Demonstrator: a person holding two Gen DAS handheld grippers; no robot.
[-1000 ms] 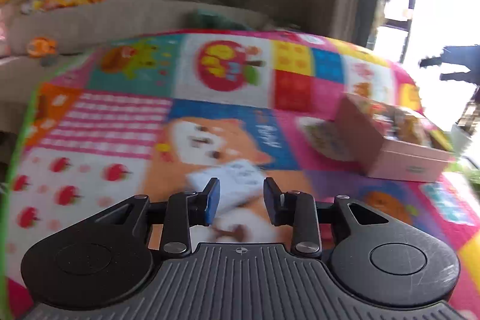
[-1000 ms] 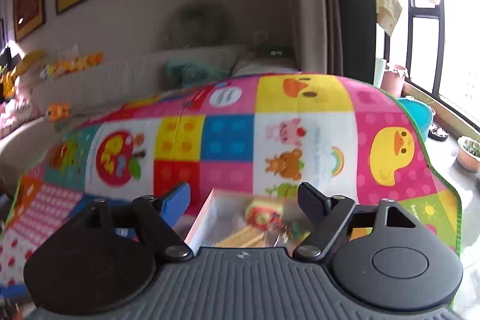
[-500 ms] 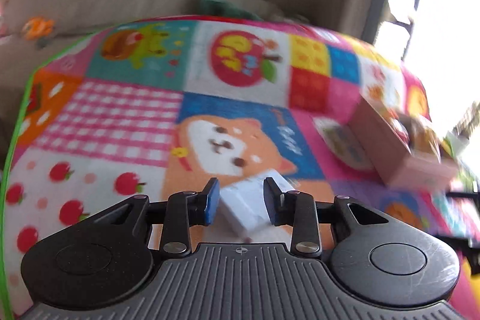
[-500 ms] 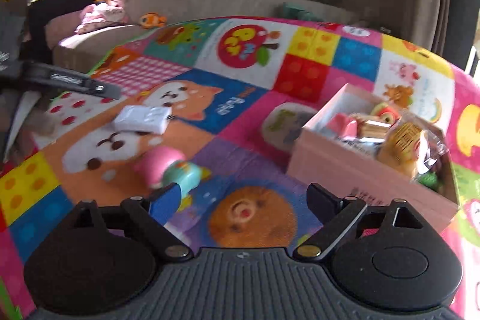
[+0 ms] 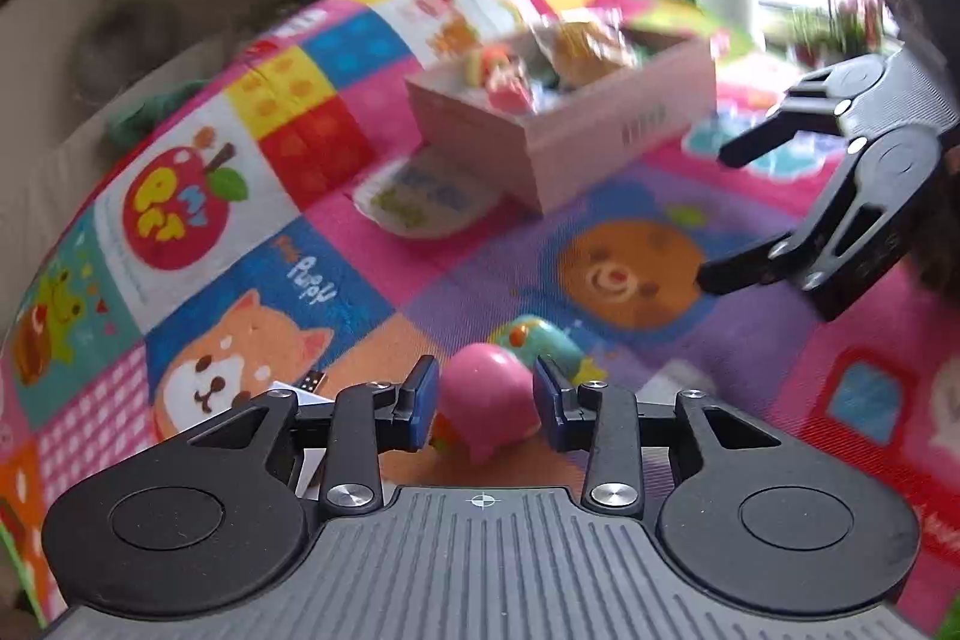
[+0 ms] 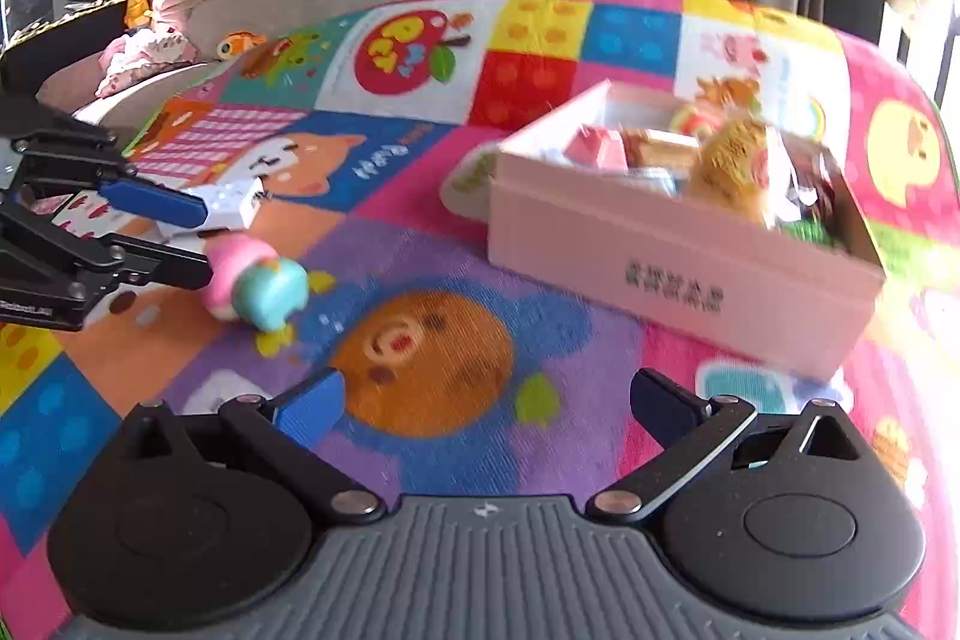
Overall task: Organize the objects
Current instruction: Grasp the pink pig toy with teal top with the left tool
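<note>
Pink-and-teal toy (image 5: 489,403) lies between the opening left tongs (image 5: 485,400) (pads clear).

blur: pink box (image 5: 576,124) contents unreadable | hidden: white packet (image 5: 300,391) mostly behind left gripper (image 5: 483,403) fingers

Toy (image 6: 255,283) left of box (image 6: 672,250)

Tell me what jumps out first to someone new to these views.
The patchwork cartoon play mat fills both views. On it, toward the right, sits a pink box crammed with snacks and toys. Near the left claw, whose fingers are opening, lies a pink-and-teal toy.
</note>
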